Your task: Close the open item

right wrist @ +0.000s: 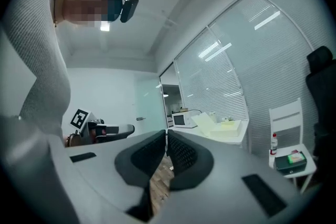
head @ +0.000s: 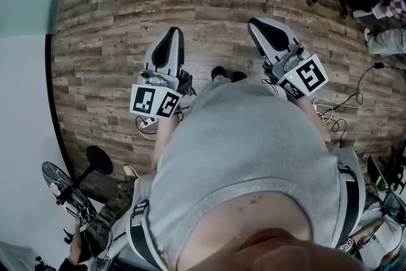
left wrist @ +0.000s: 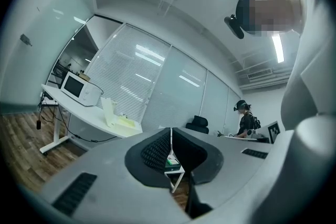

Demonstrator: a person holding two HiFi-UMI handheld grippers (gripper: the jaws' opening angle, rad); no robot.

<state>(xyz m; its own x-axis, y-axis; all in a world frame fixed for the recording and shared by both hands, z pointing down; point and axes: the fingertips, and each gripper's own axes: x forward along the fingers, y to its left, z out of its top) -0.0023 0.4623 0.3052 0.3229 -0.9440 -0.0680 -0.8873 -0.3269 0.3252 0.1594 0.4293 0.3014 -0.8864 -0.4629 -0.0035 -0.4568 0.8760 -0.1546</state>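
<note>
L tool [left wrist: 171, 131], R tool [right wrist: 166, 132]: both clenched, empty. Rush the far open box [left wrist: 125, 123] & you may shove it off the surface [left wrist: 92, 115].

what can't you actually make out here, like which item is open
- head view: the person's torso hides whatever lies below it
- left gripper view: the box on the white table, too small to see inside
- right gripper view: the microwave, too small to tell its door's state

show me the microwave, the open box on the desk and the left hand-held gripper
microwave [left wrist: 74, 87], left gripper view, its dark door
open box [left wrist: 126, 122], left gripper view, its pale base
left hand-held gripper [left wrist: 171, 132], left gripper view, where its shut jaw tips meet
</note>
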